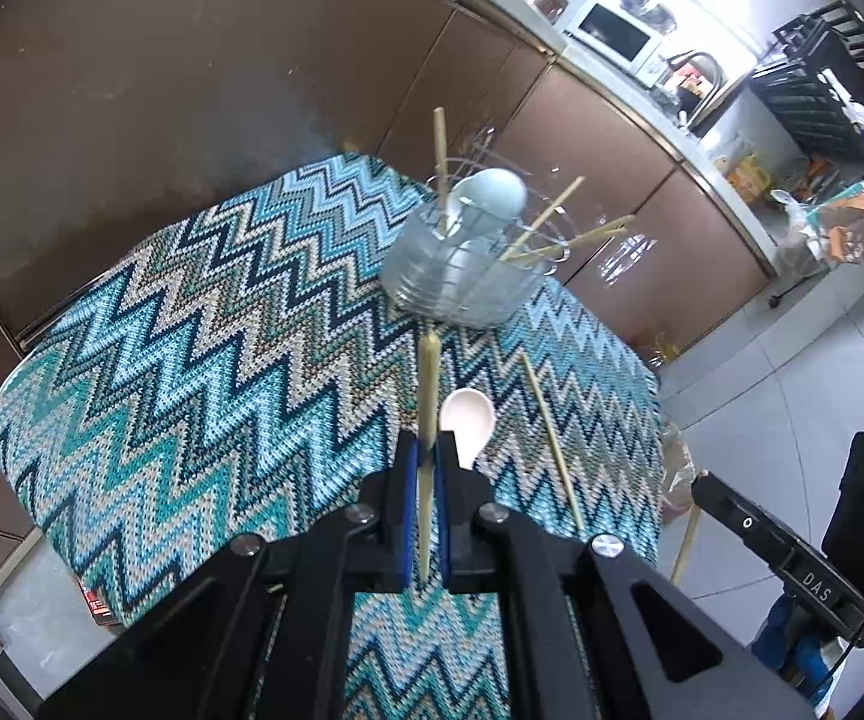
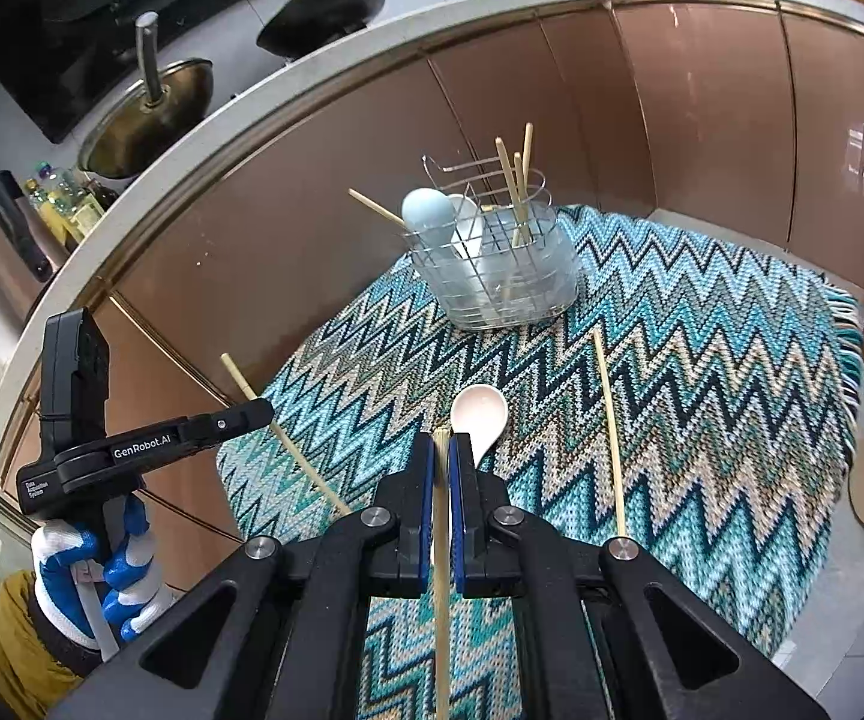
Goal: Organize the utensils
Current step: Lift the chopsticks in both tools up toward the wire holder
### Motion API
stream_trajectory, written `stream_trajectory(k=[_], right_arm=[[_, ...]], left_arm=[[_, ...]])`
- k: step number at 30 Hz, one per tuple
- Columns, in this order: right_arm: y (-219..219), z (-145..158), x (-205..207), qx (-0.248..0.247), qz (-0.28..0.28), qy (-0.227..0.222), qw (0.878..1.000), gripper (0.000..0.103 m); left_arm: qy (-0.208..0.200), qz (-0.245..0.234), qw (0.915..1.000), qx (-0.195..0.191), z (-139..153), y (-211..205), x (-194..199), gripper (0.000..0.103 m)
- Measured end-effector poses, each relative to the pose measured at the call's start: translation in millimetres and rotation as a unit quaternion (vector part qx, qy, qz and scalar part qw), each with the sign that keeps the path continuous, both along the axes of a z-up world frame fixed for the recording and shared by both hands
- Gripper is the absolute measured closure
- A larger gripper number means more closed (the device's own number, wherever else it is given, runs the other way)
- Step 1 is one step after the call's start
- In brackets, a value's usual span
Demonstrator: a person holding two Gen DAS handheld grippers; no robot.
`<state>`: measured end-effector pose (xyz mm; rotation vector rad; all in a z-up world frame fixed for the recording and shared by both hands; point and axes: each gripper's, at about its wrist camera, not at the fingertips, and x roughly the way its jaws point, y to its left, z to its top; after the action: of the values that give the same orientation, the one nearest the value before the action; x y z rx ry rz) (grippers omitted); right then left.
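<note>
Left gripper (image 1: 426, 450) pinches a slim bamboo chopstick (image 1: 429, 384); right gripper (image 2: 445, 450) likewise clamps a stick (image 2: 442, 570). A glossy white spoon (image 2: 477, 414) and a loose chopstick (image 2: 609, 420) lie on the zigzag knit cloth (image 2: 702, 360), near the wire caddy (image 2: 498, 270).

My wire caddy (image 2: 495, 264) stands upright on the zigzag cloth, holding spoons and chopsticks; a white spoon (image 2: 479, 414) and one chopstick (image 2: 609, 426) lie flat nearby — each of my tongs clamps a chopstick (image 1: 429, 414).
</note>
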<state>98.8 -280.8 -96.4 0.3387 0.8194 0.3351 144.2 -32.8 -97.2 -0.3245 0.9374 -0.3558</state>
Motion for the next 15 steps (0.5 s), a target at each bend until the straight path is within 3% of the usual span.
stream_trajectory(k=[15], right_arm=[[1,43,-72,-0.009,-0.021,-0.066,0.998,0.098]], left_arm=[[-0.078,-0.004,0.9969,0.007,54,5,-65,0.098]])
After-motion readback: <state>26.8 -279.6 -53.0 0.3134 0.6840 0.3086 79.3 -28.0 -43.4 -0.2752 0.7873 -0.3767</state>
